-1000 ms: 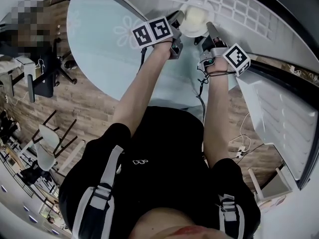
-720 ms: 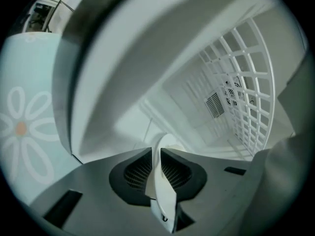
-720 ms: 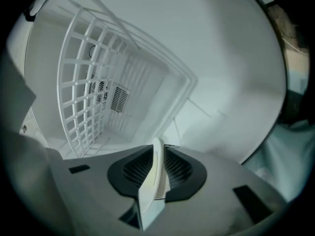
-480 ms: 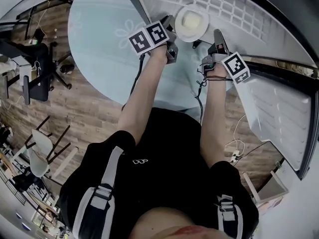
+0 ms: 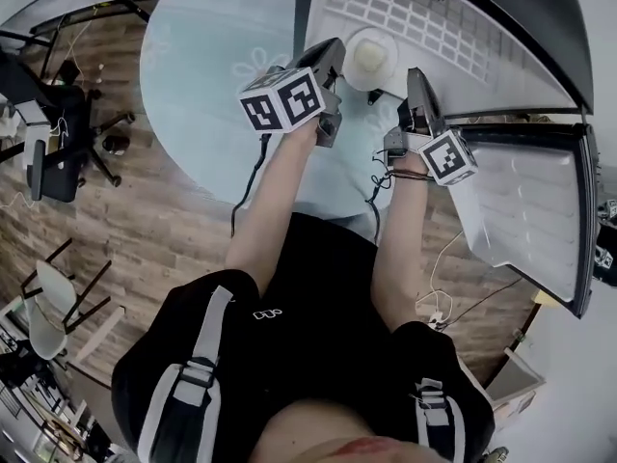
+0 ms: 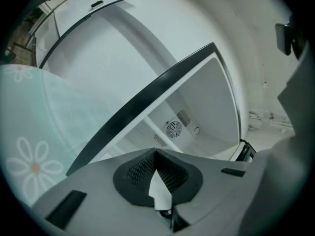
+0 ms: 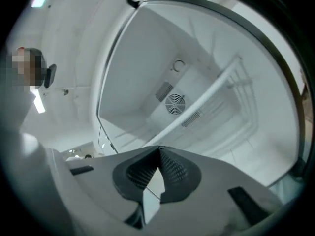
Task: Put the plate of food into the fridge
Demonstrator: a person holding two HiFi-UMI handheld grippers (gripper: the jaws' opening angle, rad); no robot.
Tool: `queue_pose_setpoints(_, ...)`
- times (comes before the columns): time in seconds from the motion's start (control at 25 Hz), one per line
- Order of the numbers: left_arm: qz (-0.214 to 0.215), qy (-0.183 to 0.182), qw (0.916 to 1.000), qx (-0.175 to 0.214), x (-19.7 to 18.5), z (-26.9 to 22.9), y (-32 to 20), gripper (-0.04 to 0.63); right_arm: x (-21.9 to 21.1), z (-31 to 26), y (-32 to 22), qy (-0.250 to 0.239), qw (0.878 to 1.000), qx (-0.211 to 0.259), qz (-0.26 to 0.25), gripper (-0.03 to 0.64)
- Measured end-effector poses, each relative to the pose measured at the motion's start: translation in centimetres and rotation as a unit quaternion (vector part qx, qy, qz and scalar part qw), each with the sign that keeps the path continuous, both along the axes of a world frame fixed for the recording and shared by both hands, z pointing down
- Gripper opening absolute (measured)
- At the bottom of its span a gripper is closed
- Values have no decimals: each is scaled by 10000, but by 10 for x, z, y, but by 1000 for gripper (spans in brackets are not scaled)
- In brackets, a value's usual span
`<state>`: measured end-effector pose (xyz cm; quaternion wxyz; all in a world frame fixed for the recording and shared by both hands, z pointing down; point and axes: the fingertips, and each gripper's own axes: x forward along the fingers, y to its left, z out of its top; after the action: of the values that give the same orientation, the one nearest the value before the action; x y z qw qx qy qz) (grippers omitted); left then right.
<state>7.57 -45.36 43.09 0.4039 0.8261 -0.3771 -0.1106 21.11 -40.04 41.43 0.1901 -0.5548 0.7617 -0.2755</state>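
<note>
Bright, even light here, ceiling strip overhead, fridge interior nr washed-out white. Shadows faint. Heavy fisheye: floor bends at edges, black vignette round both gripper views. Left gripper up close: soft, out of focus.

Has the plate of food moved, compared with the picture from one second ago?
Yes. The plate has moved away from the edge of the table and closer to the open fridge.
</note>
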Motion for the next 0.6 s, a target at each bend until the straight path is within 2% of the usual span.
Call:
queue_pose_setpoints(0.16,335,-154,9946,970,8,-60,21,0,-12,-47,14,837,9951,531,-14,-2)
queue_pose_setpoints(0.32,586,-667,9793,1817,15,-98,48,0,-15,-77,26,1630,9830,756,369,-2)
queue_pose_setpoints(0.48,534,-1062,9687,2178,15,-105,66,0,-26,-83,33,1944,9774,780,293,-3)
queue_pose_setpoints(0.6,302,-1337,9597,2453,9,-105,76,0,-33,-84,38,2184,9723,788,269,-2)
